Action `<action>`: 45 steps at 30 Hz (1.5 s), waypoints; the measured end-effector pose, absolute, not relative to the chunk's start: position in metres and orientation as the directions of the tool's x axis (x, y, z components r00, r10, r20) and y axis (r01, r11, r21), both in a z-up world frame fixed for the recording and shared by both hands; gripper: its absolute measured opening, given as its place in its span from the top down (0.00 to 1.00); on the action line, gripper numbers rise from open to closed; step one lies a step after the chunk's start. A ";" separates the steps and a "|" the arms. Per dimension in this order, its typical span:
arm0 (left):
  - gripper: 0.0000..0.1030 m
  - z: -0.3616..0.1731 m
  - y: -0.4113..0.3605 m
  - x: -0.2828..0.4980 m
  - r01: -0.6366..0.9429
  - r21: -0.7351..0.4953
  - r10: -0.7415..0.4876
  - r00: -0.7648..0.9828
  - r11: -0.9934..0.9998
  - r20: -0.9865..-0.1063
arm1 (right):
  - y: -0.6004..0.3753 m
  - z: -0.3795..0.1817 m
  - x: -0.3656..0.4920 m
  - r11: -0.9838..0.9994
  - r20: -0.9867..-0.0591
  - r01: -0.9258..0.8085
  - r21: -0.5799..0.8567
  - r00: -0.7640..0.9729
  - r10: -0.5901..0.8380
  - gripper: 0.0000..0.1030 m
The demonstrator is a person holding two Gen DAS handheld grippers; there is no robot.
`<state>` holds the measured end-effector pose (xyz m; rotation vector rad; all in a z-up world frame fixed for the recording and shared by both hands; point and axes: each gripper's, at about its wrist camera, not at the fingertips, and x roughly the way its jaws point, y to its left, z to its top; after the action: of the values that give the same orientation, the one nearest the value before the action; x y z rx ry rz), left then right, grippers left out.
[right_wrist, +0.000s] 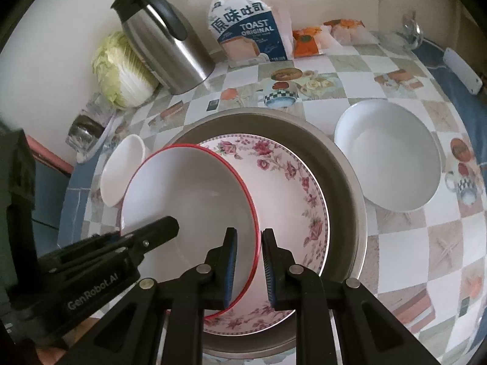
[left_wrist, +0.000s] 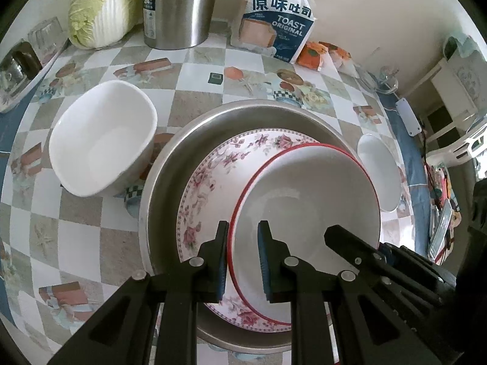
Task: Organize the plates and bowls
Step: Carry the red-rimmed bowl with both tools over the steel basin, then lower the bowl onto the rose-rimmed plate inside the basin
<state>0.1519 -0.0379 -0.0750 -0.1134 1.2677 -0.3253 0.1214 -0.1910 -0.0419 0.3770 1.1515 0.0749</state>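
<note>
A white bowl with a red rim (left_wrist: pixel 304 197) (right_wrist: pixel 188 188) hangs over a floral plate (left_wrist: pixel 213 170) (right_wrist: pixel 289 182), which lies in a wide steel basin (left_wrist: pixel 243 106) (right_wrist: pixel 258 114). My left gripper (left_wrist: pixel 243 228) is shut on the bowl's left rim, one pad inside and one outside. On the opposite rim my right gripper (right_wrist: pixel 249 234) is shut the same way. Each wrist view also shows the other gripper's finger reaching into the bowl. Whether the bowl touches the plate is unclear. One plain white bowl (left_wrist: pixel 100 140) (right_wrist: pixel 121 170) stands left of the basin, another (left_wrist: pixel 380 173) (right_wrist: pixel 386 158) right of it.
Along the back wall stand a cabbage (left_wrist: pixel 97 6), a steel thermos jug (left_wrist: pixel 179 6), a toast bag (left_wrist: pixel 274 21) and orange snack packs (left_wrist: pixel 313 54). Drinking glasses on a tray (left_wrist: pixel 18 70) sit at the far left. The checkered table's blue edge (left_wrist: pixel 414 167) runs at the right.
</note>
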 end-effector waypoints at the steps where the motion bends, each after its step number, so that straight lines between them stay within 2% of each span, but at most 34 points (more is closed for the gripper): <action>1: 0.83 -0.075 -0.039 0.152 0.179 -0.264 -0.304 0.260 0.948 -0.917 | -0.191 -0.041 0.121 0.934 -0.875 0.137 0.329 0.415 0.247 0.82; 45: 0.83 -0.085 -0.034 0.167 0.129 -0.330 -0.353 0.254 0.935 -0.900 | -0.201 -0.050 0.132 0.891 -0.850 0.219 0.397 0.454 0.267 0.79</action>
<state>0.1667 -0.0341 -0.0845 -0.2039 1.2744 -0.3306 0.1325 -0.2015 -0.0496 0.4954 1.1115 0.0306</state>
